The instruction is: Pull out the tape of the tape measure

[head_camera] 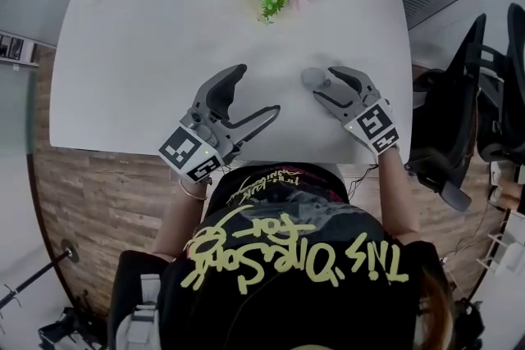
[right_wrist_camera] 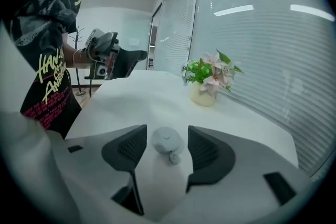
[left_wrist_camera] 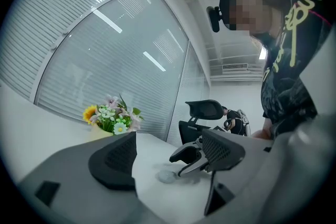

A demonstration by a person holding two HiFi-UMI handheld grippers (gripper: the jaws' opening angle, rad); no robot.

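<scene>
The right tool (head_camera: 324, 84) sat part-open around the small round tape measure (right_wrist_camera: 167, 140) on the desk (head_camera: 164, 37), pads just clear of it, the left tool (head_camera: 256, 90) wide open and empty nearby, so grip and pull both looked undone.

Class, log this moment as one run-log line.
left gripper open, empty | right gripper open around tape measure on table
</scene>
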